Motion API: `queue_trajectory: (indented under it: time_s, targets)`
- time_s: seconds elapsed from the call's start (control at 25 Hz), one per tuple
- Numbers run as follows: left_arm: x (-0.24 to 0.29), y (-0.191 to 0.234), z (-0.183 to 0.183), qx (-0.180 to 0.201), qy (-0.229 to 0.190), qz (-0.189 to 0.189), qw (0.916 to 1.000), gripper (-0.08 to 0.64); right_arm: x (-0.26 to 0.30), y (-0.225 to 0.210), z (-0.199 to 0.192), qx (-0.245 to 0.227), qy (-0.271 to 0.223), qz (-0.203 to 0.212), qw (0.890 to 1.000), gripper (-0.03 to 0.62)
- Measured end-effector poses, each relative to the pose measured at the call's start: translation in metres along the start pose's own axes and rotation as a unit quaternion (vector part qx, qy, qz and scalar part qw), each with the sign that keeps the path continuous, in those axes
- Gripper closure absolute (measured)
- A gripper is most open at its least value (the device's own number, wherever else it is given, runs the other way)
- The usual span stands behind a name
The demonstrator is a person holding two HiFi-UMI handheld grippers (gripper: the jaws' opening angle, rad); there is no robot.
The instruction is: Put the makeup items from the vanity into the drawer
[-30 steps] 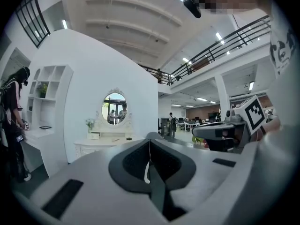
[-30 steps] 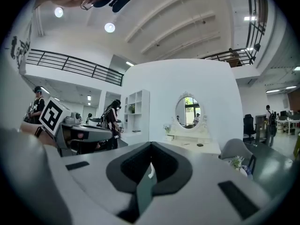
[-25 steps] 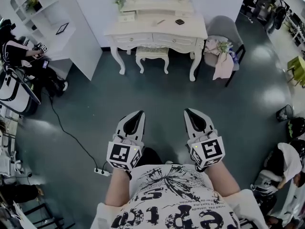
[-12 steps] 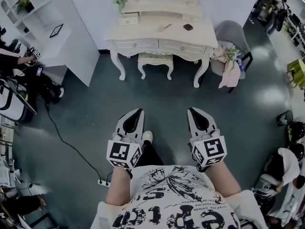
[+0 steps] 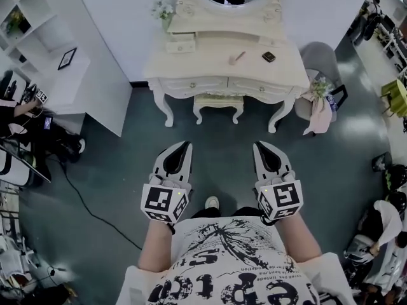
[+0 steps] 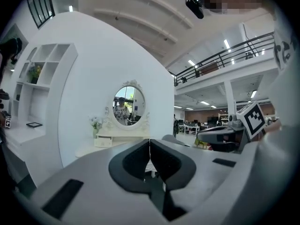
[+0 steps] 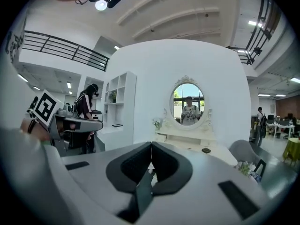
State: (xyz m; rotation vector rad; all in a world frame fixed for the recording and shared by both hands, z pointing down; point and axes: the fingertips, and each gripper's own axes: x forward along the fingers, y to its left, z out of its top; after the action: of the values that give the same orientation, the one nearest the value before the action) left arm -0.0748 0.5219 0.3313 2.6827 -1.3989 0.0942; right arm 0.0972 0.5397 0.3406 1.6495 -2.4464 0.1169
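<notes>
A cream vanity (image 5: 210,65) with an oval mirror stands ahead against the white wall. On its top lie a slim pinkish stick (image 5: 236,58) and a small dark compact (image 5: 269,56); the compact (image 7: 206,150) also shows in the right gripper view. Two drawers (image 5: 191,86) in its front are closed. My left gripper (image 5: 186,146) and right gripper (image 5: 260,146) are held side by side over the floor, well short of the vanity. Both are shut with nothing between the jaws.
A small stool (image 5: 218,103) sits under the vanity. A grey chair (image 5: 320,59) with cloth and flowers stands to its right. White shelving (image 5: 44,30) fills the left. A cable (image 5: 89,211) crosses the dark floor at left. People sit at both edges.
The vanity has come nearer and shifted right in the head view as the person walks towards it. Both grippers stay shut in the same carried pose.
</notes>
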Motion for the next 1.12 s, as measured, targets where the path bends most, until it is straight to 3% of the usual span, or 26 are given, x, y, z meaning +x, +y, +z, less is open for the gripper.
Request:
queue_trajectory:
  time_s: [0.36, 0.6, 0.92, 1.12]
  targets:
    - [0.047, 0.073, -0.012, -0.006, 0.014, 0.005, 0.9999, 0.538, 0.099, -0.006, 0.002, 0.004, 0.017, 0.0, 1.0, 0.575]
    - [0.1, 0.116, -0.017, -0.001, 0.016, 0.021, 0.9996, 0.538, 0.177, -0.038, 0.002, -0.001, 0.019, 0.002, 1.0, 0.575]
    - [0.222, 0.192, -0.009, -0.003, 0.033, 0.037, 0.9988, 0.538, 0.308, -0.117, 0.009, 0.006, 0.037, -0.002, 0.999, 0.574]
    - [0.316, 0.232, 0.003, 0.0, 0.045, 0.02, 0.9988, 0.538, 0.387, -0.172, 0.008, 0.016, 0.064, -0.006, 0.998, 0.574]
